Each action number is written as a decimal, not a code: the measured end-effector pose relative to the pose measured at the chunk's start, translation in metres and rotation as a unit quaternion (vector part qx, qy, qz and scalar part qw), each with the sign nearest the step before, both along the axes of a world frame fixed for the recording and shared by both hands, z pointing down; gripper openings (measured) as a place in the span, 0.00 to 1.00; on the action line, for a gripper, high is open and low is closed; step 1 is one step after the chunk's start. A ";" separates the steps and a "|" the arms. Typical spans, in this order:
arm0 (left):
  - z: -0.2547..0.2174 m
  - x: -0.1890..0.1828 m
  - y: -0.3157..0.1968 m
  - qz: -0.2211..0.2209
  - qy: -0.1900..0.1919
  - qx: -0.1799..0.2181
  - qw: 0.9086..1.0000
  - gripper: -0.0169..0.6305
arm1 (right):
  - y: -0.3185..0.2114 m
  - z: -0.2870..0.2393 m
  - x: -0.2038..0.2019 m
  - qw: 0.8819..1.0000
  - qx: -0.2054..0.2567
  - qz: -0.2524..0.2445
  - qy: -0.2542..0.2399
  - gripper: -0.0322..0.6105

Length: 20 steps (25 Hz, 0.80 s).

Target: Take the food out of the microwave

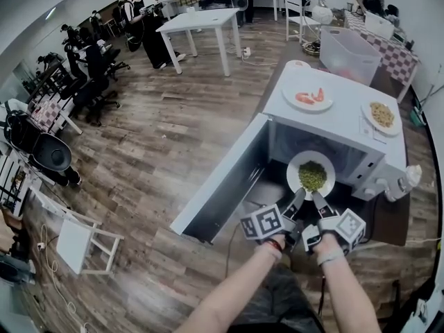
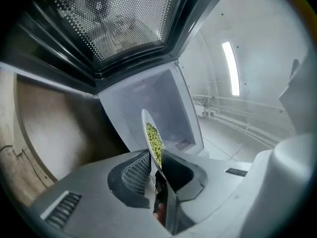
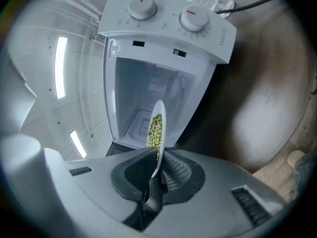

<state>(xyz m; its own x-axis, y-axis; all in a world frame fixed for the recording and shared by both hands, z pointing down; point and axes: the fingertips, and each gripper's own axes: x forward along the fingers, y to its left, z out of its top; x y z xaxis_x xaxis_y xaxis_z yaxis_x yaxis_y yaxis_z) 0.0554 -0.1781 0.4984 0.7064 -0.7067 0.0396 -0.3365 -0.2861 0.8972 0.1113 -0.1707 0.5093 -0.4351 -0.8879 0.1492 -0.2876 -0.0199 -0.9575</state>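
Counter (image 1: 392, 222), open microwave (image 1: 336, 120): left hand-held gripper (image 1: 296, 203) and right hand-held gripper (image 1: 319, 203) clamped on pea plate (image 1: 311, 175) at microwave mouth, extraction step; level withdrawal seemingly next.

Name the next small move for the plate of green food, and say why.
Probably draw the plate straight back toward the person, kept level, until it clears the microwave opening. The left gripper and right gripper are each shut on its near rim. The plate is at the cavity mouth, and the door stands open at the left.
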 end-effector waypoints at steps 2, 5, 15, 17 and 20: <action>-0.002 0.001 0.006 0.003 0.001 0.001 1.000 0.11 | 0.006 -0.002 0.001 1.000 0.001 0.003 -0.002 0.10; -0.006 0.001 0.016 0.009 0.002 0.001 1.000 0.11 | 0.017 -0.007 -0.001 1.000 0.002 0.007 -0.008 0.10; -0.009 0.005 0.049 0.027 0.009 -0.001 1.000 0.11 | 0.053 -0.008 0.005 0.999 -0.009 0.031 -0.010 0.10; -0.009 0.006 0.055 0.031 0.010 -0.003 0.999 0.11 | 0.059 -0.007 0.006 0.999 -0.011 0.033 -0.010 0.10; -0.011 0.005 0.062 0.034 0.010 -0.004 0.999 0.11 | 0.065 -0.009 0.005 0.999 -0.005 0.032 -0.003 0.09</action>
<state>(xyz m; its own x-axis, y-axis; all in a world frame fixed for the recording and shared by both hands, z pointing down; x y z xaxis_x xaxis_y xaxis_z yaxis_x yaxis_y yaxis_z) 0.0600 -0.1162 0.4875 0.7538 -0.6564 0.0313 -0.2988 -0.3000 0.9059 0.1160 -0.1052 0.5007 -0.3786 -0.9122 0.1565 -0.2802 -0.0481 -0.9587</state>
